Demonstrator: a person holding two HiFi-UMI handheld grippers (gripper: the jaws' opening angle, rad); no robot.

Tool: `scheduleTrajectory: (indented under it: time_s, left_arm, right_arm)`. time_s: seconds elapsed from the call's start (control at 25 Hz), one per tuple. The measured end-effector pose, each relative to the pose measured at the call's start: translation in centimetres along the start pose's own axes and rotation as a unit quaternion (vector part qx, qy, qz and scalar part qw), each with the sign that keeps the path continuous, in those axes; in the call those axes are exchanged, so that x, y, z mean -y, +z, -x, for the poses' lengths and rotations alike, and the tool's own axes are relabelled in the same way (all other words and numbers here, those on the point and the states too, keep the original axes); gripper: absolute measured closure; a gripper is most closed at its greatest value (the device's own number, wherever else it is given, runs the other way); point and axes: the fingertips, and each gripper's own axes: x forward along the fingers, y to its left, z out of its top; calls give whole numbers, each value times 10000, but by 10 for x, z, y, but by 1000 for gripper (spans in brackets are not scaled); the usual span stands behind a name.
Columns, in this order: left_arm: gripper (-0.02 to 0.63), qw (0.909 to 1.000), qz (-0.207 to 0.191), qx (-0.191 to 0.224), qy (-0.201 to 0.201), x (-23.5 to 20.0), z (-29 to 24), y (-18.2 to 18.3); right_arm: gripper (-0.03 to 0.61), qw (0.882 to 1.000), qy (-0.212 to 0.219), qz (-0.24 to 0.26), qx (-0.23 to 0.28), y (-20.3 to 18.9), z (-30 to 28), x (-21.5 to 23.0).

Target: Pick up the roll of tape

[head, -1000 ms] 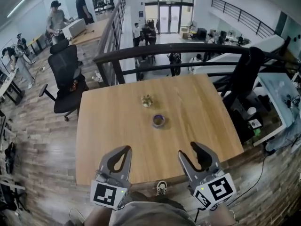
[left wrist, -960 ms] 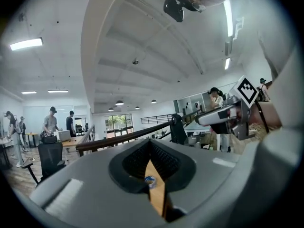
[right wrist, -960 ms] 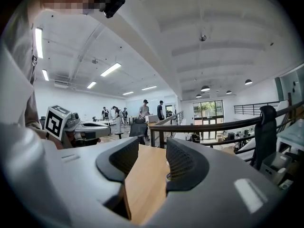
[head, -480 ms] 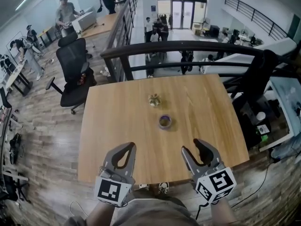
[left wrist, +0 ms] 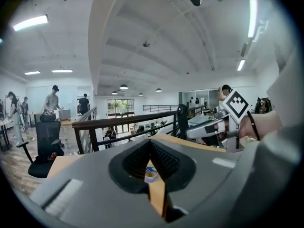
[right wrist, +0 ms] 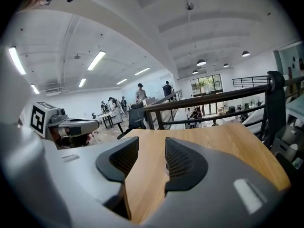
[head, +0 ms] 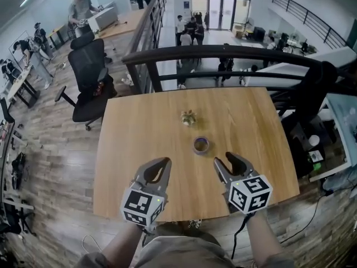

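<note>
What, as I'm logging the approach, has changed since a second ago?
The left gripper, still shut, and the right gripper, still open, both moved forward toward the tape. Nothing was gripped or released. The tape stayed put on the table.

i can read no text, brand, number or sign anywhere. the only print i see is black-and-white square patterns on the marker cube of my left claw and the marker cube of my right claw. neither has letters.
</note>
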Motion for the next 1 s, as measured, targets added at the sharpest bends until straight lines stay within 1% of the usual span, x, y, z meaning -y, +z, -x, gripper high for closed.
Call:
scheduleTrajectory:
  time_s: [0.24,0.4,0.52,0.6,0.84,1.0]
  left_arm:
    - [612,9998,73,-167,-82,-23,-45,-20]
    - [612,9990,159,-294,-284,-28,-68,-38]
    - [612,9980,220,-478,-358,-33,-85,-55]
    - [612,9968,275,-626,-410,-35,-95,-68]
    - [612,9945,453,-840,-441,-45,-120,-104]
    - [612,9923,505,-1029,-465,-51,-129,-128]
  right_arm:
    - [413,9982,-275,-142,-512,-29,-70,37]
    - [413,9948,-349,-263,-923,-53,-104,53]
    - [413,9914,-441,-351,-1178,-71,-129,66]
    - [413,9890,-505,-427,-1325,-85,-144,73]
    - [413,9811,-685,-529,-1732,-126,-184,98]
    - [413,9766,-776,-628,-1904,-147,-205,110]
